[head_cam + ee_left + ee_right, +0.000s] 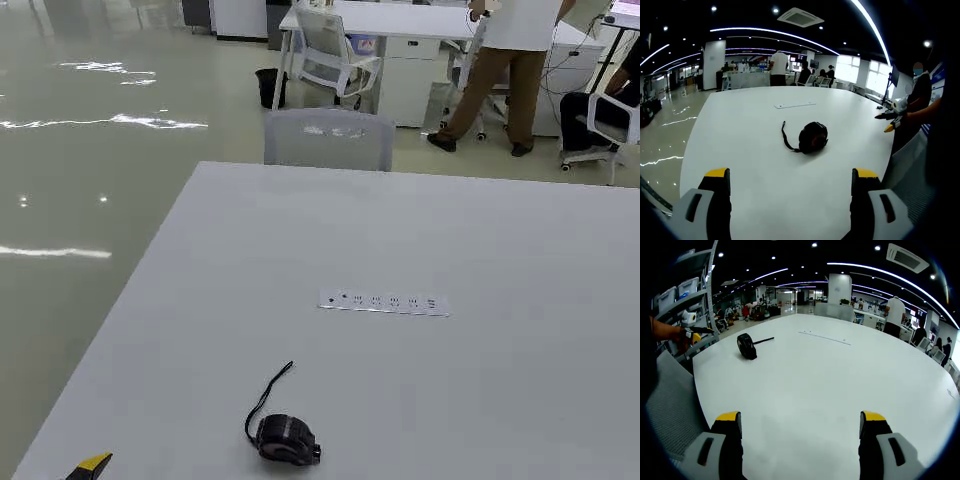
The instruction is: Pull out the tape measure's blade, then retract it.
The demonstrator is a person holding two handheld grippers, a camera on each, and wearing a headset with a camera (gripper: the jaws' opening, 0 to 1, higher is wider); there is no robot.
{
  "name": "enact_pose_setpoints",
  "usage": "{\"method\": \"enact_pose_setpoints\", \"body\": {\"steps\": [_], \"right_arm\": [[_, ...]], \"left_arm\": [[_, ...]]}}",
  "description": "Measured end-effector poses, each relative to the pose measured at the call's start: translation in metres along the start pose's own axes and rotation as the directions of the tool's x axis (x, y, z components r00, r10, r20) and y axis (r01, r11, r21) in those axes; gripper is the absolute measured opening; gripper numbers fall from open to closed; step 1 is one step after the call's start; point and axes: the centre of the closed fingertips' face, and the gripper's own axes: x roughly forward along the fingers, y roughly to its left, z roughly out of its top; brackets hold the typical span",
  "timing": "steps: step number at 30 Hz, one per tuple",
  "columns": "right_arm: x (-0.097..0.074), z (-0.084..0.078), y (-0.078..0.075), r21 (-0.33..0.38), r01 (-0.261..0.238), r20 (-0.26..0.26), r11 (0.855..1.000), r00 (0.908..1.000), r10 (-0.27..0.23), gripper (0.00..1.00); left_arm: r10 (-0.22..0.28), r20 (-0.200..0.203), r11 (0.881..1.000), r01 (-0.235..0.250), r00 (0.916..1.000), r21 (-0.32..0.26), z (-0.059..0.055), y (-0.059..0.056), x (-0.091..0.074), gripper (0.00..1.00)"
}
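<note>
Left gripper view: the left gripper (791,174) has its two jaws spread wide, with bare tabletop between them and nothing held. Each jaw is a pale grey plastic block with a black inner face and a yellow cap at the tip. Straight ahead of the jaws, a short way off and not touching them, the tape measure (813,136) lies on its side, a rounded black case with a dull, rubbery look. Its thin black wrist strap (786,138) curls out on the case's left, and no blade is drawn out. Beyond the case a flat white power strip (795,105) lies flush in the table (740,150), a smooth matt white slab with a rounded edge. Off to the right, a hand holds the other gripper beside the table edge.

The right gripper (801,416) is likewise fully open and empty, with the same grey, black and yellow jaws. From it the tape measure sits far ahead and to the left, near the table's left edge, its strap pointing right.

From the head view, the case lies close to the near edge with the strap trailing away. Past the far edge stand a grey mesh-backed chair (328,138) and a glossy floor (100,150).
</note>
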Motion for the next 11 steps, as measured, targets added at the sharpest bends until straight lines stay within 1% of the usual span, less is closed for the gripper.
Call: {"method": "enact_pose_setpoints", "body": {"steps": [3,5,8,11], "right_arm": [[-0.0004,0.0007,0.0001,0.000,0.003,-0.001,1.000,1.0000,-0.003,1.00],[-0.0014,0.0025,0.0012,0.001,0.004,-0.001,1.000,1.0000,-0.004,1.00],[-0.0026,0.0031,0.0006,0.000,0.007,-0.002,1.000,1.0000,-0.007,1.00],[-0.0032,0.0026,-0.0001,-0.003,0.006,-0.002,1.000,1.0000,-0.006,1.00]], "left_arm": [[-0.005,0.011,1.000,0.005,0.9999,-0.005,0.0013,0.0003,-0.0012,0.99],[0.001,0.003,1.000,-0.001,1.0000,0.000,0.0012,0.0005,-0.0016,0.99],[0.003,0.006,1.000,-0.003,1.0000,-0.001,0.0017,0.0022,-0.0021,0.99],[0.005,0.008,1.000,-0.005,1.0000,0.000,0.0035,0.0010,-0.0028,0.99]]}}
